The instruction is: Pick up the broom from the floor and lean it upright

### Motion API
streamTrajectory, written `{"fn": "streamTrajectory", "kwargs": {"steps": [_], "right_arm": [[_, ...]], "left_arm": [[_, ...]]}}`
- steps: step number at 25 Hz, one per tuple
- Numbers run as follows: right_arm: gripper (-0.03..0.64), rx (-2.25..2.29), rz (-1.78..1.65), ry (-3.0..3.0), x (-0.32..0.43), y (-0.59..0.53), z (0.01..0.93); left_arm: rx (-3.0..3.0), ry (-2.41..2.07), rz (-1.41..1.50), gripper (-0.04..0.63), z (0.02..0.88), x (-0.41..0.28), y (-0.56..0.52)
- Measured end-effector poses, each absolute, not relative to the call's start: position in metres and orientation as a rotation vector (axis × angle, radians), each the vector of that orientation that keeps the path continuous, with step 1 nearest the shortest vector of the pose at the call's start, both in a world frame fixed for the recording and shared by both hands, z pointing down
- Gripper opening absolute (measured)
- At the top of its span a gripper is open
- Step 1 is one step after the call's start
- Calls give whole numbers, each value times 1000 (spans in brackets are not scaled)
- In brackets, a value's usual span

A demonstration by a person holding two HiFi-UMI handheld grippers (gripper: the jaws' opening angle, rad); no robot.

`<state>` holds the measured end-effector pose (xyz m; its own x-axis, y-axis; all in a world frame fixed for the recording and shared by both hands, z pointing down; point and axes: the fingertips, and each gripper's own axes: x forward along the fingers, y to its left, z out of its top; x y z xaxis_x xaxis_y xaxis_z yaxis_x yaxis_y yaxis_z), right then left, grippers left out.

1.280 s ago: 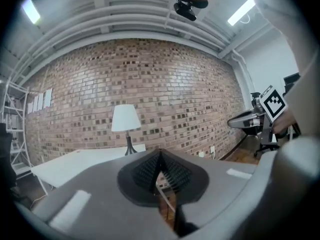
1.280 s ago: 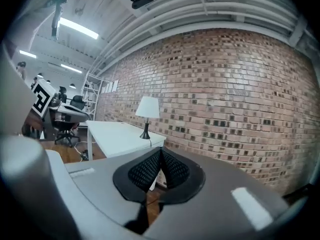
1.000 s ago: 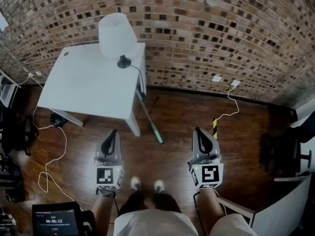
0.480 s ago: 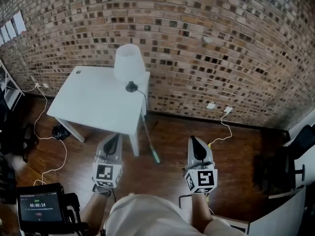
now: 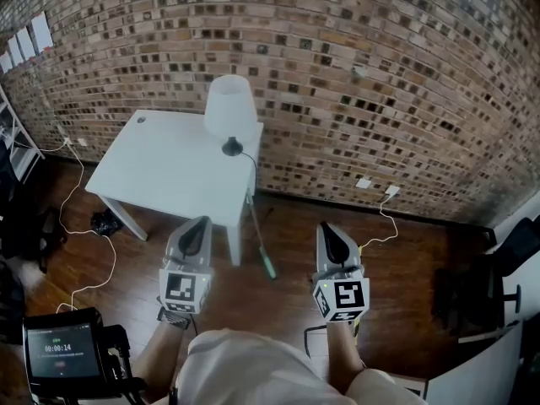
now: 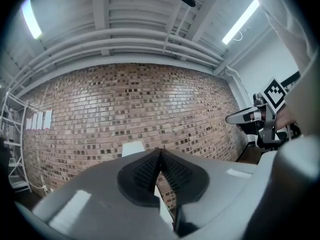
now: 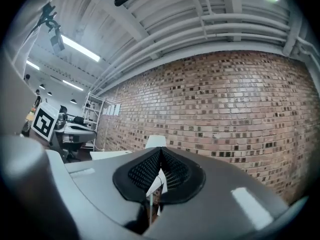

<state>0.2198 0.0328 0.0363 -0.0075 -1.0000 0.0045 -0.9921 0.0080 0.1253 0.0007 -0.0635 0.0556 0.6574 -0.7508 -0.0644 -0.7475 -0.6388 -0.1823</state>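
Dark wooden floorboards (image 5: 278, 298) run from the person's feet to a brick wall (image 5: 363, 74) at 12 o'clock. Nearest, at 8 o'clock, a small black device with a lit screen (image 5: 57, 348) sits at the edge of the head view.

The left gripper (image 5: 201, 224) and the right gripper (image 5: 326, 229) are held side by side and point toward the wall. Each has its jaws clenched together with nothing between the pads, which the left gripper view (image 6: 160, 151) and the right gripper view (image 7: 161, 150) both show.

The broom (image 5: 256, 230) stands at 12 o'clock in the gap between the two grippers, apart from both and nearer the left one. Its green lower end is on the floor and its thin pole tilts up against the near right edge of the white table (image 5: 160, 171).

That table fills 11 o'clock, with a white lamp (image 5: 229, 108) at its far right corner, close to the wall. A pale cable (image 5: 84, 247) loops over the floor at 9 to 10 o'clock. At 1 to 2 o'clock lies bare floor, crossed only by a white cord (image 5: 384, 213) from the wall. Dark chairs (image 5: 472, 298) crowd the edge at 3 o'clock.
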Motion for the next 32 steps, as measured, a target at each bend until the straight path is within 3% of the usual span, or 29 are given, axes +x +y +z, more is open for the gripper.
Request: {"fn": "streamTrajectory", "kwargs": {"steps": [14,23,32], "right_arm": [[12,2232,-87,-2098,202,45,46],[14,2255,30,-2017,172,82,79],[14,2239,89,-2038,182,177,89]], "left_arm": [[-2740,1178,-31,0,69,-22,-55],[-2798,1060,-179,0,112,-37,-21],[-2835,1011,-200,0,131,-23,70]]}}
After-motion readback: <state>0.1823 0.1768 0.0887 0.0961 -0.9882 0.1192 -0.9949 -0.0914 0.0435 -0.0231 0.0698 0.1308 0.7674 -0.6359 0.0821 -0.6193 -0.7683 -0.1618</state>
